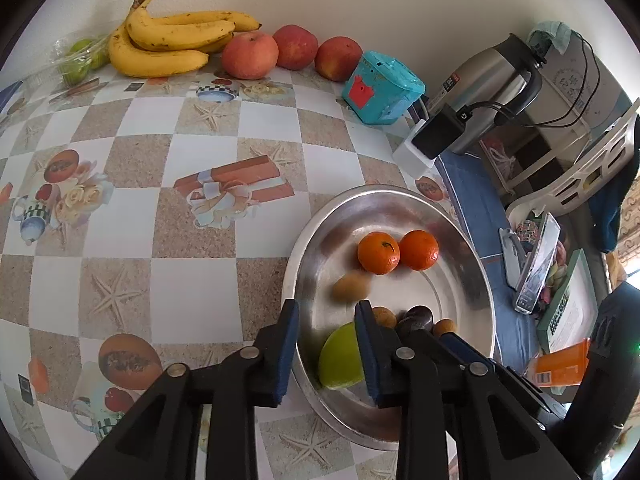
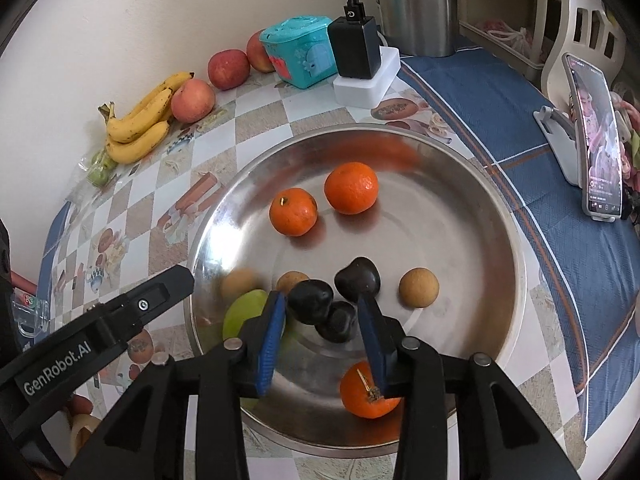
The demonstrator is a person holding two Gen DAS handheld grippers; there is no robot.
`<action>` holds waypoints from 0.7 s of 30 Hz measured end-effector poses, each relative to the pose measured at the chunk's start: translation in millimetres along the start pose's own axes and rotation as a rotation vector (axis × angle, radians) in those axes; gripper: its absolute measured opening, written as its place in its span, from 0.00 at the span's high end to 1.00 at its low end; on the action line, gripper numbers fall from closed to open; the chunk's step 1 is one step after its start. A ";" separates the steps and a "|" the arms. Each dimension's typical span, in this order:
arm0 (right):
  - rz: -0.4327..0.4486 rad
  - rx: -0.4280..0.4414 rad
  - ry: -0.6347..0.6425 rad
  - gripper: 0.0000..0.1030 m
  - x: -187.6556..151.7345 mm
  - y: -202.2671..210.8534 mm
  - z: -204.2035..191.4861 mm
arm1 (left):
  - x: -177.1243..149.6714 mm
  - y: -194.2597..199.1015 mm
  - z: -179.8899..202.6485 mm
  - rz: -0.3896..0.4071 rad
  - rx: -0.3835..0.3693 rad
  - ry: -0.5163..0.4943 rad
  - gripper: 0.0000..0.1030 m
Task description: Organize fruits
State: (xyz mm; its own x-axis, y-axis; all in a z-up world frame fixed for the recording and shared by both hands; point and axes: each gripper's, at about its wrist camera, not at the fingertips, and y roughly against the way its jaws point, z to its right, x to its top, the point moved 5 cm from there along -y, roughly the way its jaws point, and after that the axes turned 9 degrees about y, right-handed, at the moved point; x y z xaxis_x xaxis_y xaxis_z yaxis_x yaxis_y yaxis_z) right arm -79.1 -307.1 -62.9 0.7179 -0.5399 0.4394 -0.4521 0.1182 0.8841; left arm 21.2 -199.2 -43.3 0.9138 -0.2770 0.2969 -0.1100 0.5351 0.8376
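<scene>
A steel bowl [image 2: 472, 208] sits on the desk [image 1: 192, 292], which is covered by a checkered cloth printed with starfish and gifts. In the right wrist view the bowl fills the middle of the frame. Two oranges [image 2: 293, 212] lie side by side in its upper half, and a third orange [image 2: 360, 398] lies near the lower rim, partly behind a finger of the right claw [image 2: 322, 340]. Three dark plums [image 2: 310, 301] cluster at the centre, with a small brown fruit [image 2: 419, 287] to their right and another [image 2: 292, 281] to their left. A green fruit [image 2: 242, 316] rests at the bowl's left side, and a blurred brown fruit [image 2: 240, 283] is just above it.

The right claw stands apart over the plums, its blue pads clamped on nothing. The left claw [image 1: 326, 350], at the bottom of the left wrist view, also stands apart, with the green fruit showing between its pads; I cannot tell whether a pad touches it.

At the upper left of both frames, against the wall, lie a bunch of bananas [image 1: 172, 40] and three apples [image 1: 250, 55], beside a teal box [image 1: 382, 90]. A phone on a stand [image 2: 596, 136] is at the right of the right wrist view
</scene>
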 end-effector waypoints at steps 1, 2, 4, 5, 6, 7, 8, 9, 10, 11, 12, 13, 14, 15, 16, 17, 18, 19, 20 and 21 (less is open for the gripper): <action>0.001 0.000 -0.001 0.62 0.3 0.5 -0.2 | 0.2 0.6 -0.5 0.000 0.001 0.003 0.69; 0.002 -0.001 -0.002 0.62 0.3 0.9 -0.1 | 0.2 1.3 -1.1 0.000 0.002 0.004 0.66; 0.003 0.001 0.001 0.61 -0.3 1.5 -0.8 | 0.7 3.0 -3.8 0.004 0.015 0.010 0.56; 0.003 0.001 0.003 0.58 -0.5 1.6 -1.3 | 1.3 3.9 -5.8 0.007 0.024 0.016 0.46; 0.003 0.001 0.006 0.54 -1.0 2.2 -2.1 | 1.8 5.0 -8.3 0.011 0.036 0.023 0.42; 0.004 0.000 0.009 0.44 -1.2 2.7 -2.6 | 2.4 6.3 -12.2 0.016 0.055 0.033 0.35; 0.007 -0.002 0.011 0.41 -1.4 3.6 -3.1 | 2.8 7.0 -15.3 0.019 0.069 0.038 0.32; 0.012 -0.004 0.013 0.41 -1.3 5.1 -3.8 | 3.4 8.0 -20.6 0.023 0.096 0.047 0.30; 0.014 -0.004 0.015 0.40 -1.2 6.0 -4.4 | 3.8 8.2 -24.7 0.025 0.116 0.054 0.23; 0.017 -0.003 0.017 0.38 -1.2 6.9 -5.1 | 4.3 9.3 -30.9 0.030 0.144 0.063 0.18; 0.017 -0.005 0.021 0.36 -1.5 7.6 -5.9 | 4.9 10.3 -36.6 0.035 0.167 0.072 0.16; 0.017 -0.009 0.024 0.33 -1.8 8.0 -6.6 | 5.4 11.4 -40.9 0.039 0.186 0.078 0.12; 0.017 -0.014 0.027 0.31 -2.2 8.7 -7.2 | 5.9 12.7 -46.0 0.046 0.209 0.082 0.09; 0.019 -0.017 0.032 0.30 -2.7 9.7 -8.2 | 6.5 15.0 -51.5 0.057 0.239 0.082 0.07; 0.022 -0.019 0.036 0.29 -3.3 10.8 -9.2 | 6.2 16.7 -55.3 0.065 0.262 0.078 0.02; 0.025 -0.019 0.038 0.26 -4.1 11.9 -10.3 | 6.5 18.8 -59.0 0.079 0.292 0.068 0.00; 0.027 -0.018 0.038 0.23 -5.4 12.9 -11.6 | 7.0 20.4 -61.3 0.092 0.318 0.058 0.00; 0.028 -0.017 0.038 0.18 -6.6 13.2 -12.9 | 7.4 22.4 -63.9 0.104 0.348 0.043 0.00; 0.027 -0.013 0.041 0.14 -7.9 13.0 -14.7 | 7.6 24.0 -66.5 0.116 0.380 0.026 0.00; 0.025 -0.003 0.050 0.14 -9.7 12.8 -18.5 | 7.3 25.8 -69.8 0.125 0.413 0.010 0.00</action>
State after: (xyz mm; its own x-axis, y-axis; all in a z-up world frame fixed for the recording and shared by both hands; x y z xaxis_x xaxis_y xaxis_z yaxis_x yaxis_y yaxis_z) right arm -82.0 -284.9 -52.9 0.7321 -0.4943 0.4688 -0.4688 0.1337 0.8731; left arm 52.3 -131.8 -51.5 0.8871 -0.2217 0.4049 -0.3653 0.1992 0.9093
